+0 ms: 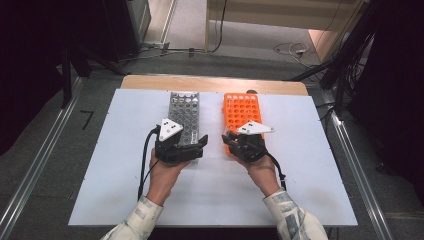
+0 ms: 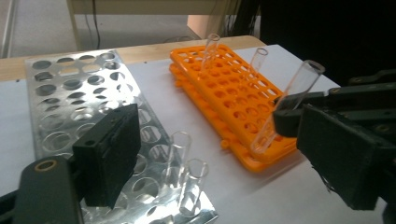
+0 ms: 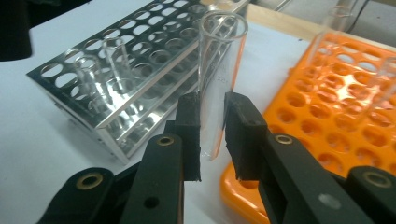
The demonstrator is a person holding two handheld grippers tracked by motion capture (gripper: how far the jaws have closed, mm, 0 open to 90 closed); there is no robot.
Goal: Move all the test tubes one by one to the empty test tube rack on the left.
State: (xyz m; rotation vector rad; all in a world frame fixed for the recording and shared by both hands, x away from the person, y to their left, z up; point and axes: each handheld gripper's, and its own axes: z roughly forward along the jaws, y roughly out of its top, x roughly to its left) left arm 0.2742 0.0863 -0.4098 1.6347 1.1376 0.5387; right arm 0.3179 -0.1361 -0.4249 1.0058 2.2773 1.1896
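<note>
Nearest the bench's [image 1: 210,200] near edge, the person's two hands are coming in side by side, each carrying a gripper. The left gripper [image 1: 181,145] is sitting over the near end of the metal rack [image 1: 184,107], and its jaws are standing spread wide with nothing between them. In the left gripper view, two clear tubes [image 2: 187,179] are standing upright in holes at the rack's near corner, just beyond the gap between those jaws.

The right gripper [image 3: 212,135] is hovering at the near left corner of the orange rack [image 1: 242,112]. Its jaws are pinching a clear glass test tube [image 3: 219,70] around the lower half, one pad on each side. The tube is standing nearly upright, open mouth at the top and rounded bottom hanging just below the pads. The tube is sitting over the strip of bench between the two racks, close to the orange rack's edge; whether its tip is touching anything I cannot tell. In the left gripper view the same test tube [image 2: 292,100] is leaning across the orange rack's near end.

Farther along, the two racks are lying parallel, well apart from the bench's side edges, running lengthwise toward the far edge. Two more clear tubes [image 2: 210,46] are standing in holes toward the far end of the orange rack.
</note>
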